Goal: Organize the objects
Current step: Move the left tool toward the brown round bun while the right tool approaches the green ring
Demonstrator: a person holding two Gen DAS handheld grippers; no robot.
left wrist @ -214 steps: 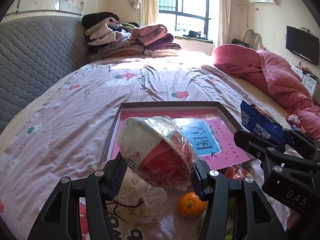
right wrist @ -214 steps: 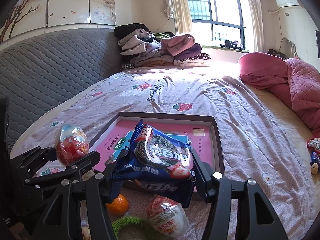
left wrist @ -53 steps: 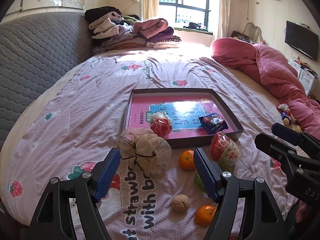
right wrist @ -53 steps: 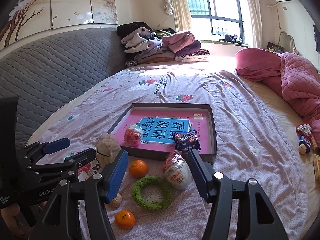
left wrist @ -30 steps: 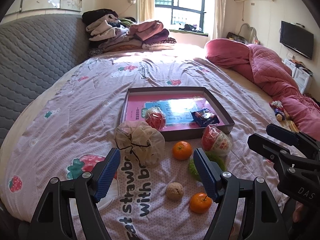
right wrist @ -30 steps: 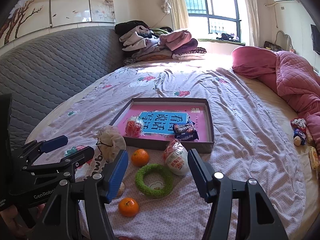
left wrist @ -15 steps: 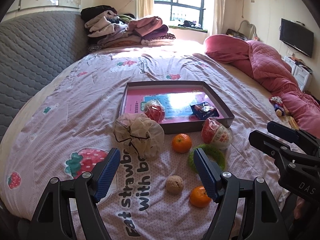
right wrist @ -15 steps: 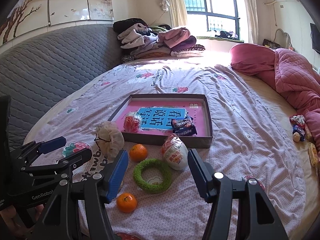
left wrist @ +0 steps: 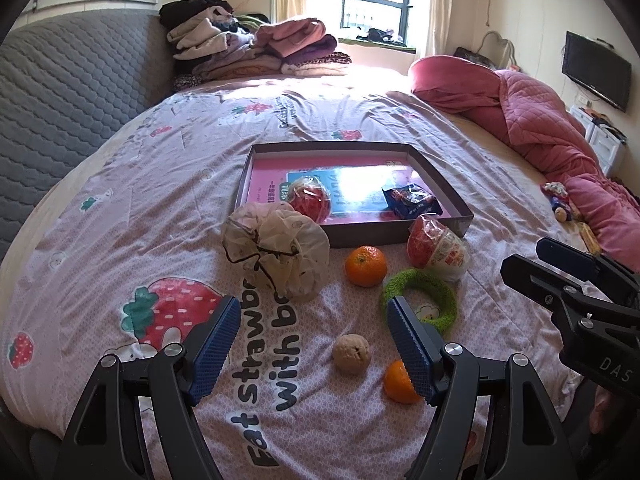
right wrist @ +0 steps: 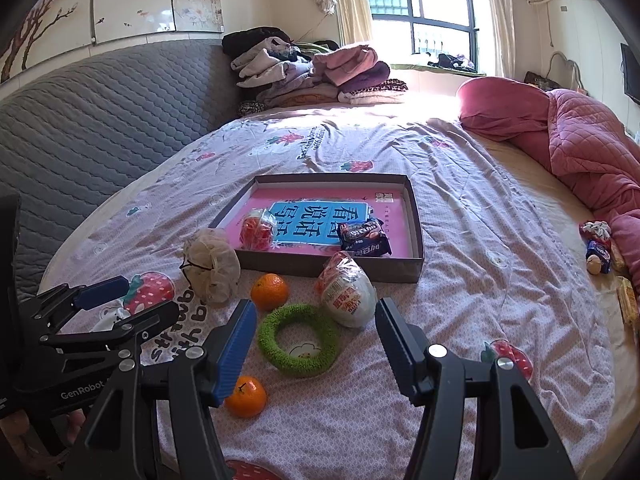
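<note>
A bed (left wrist: 120, 208) with a strawberry-print sheet is carrying everything. A shallow cardboard box (left wrist: 440, 184) is lying near its middle, holding a red wrapped snack (left wrist: 310, 200) at its near left and a dark blue biscuit packet (left wrist: 412, 200) at its near right. A beige mesh pouch (left wrist: 276, 248) is sitting just outside the box's near left corner, and a red-and-white wrapped package (left wrist: 438, 250) is leaning against the box's near right corner. A green fuzzy ring (right wrist: 298, 340) is lying just in front of that package, touching it. One orange (left wrist: 366, 266) is sitting between the pouch and the ring; a second orange (right wrist: 246, 396) is lying nearer the cameras, partly behind a gripper pad in both views, with a walnut (left wrist: 352, 354) beside it. The left gripper (left wrist: 312, 350) is hovering with its jaws spread wide and gripping nothing, the walnut showing between them below. The right gripper (right wrist: 316, 344) is likewise standing wide apart and empty above the ring.
</note>
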